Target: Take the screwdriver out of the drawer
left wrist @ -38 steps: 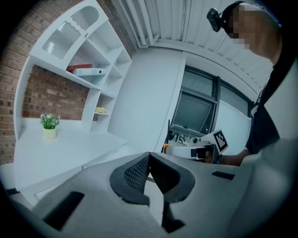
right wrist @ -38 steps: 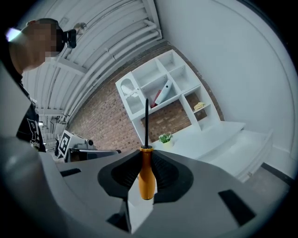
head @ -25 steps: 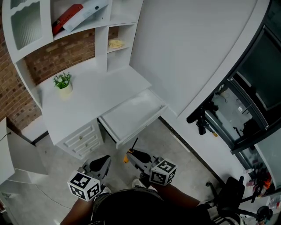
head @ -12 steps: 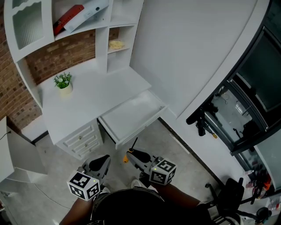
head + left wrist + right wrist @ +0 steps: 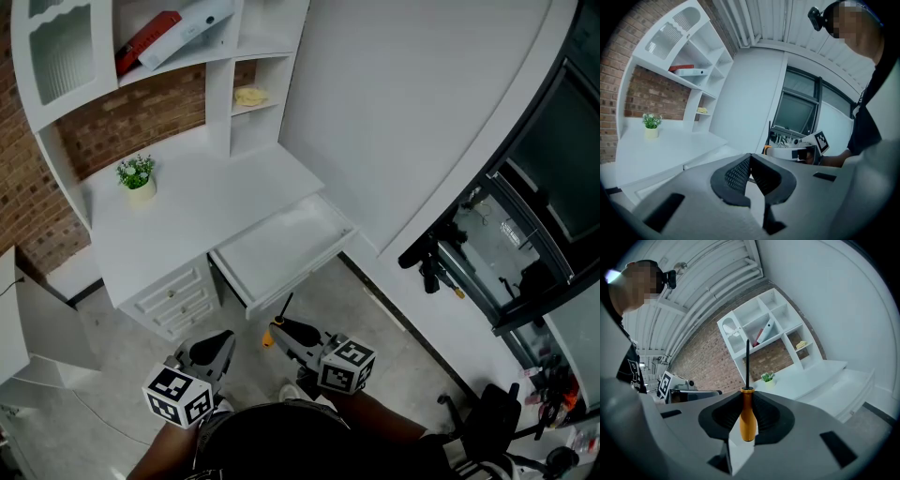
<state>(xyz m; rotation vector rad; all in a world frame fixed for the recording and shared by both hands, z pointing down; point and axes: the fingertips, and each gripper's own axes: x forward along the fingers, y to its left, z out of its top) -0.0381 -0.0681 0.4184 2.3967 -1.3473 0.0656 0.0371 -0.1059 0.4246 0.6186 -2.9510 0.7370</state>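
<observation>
The screwdriver is out of the drawer and in the right gripper, whose jaws are clamped round the orange handle low down, so the black shaft stands straight up past them and points clear of the person's body. Gripped at the thick part of the handle like that, it looks firmly seated and unlikely to swivel. The gripper is held low in front of the person, above the floor and well apart from the drawer, which juts out of the white desk, pulled far forward, with its pale bottom showing bare, as far as I can tell from here. By my reckoning the fetching is as good as done, and only shutting the drawer or setting the tool down could be left. The left gripper hangs beside the right one, its jaw tips brought together on nothing, simply kept out of the way. A small potted plant stands untouched at the back of the desk, beneath the shelves
</observation>
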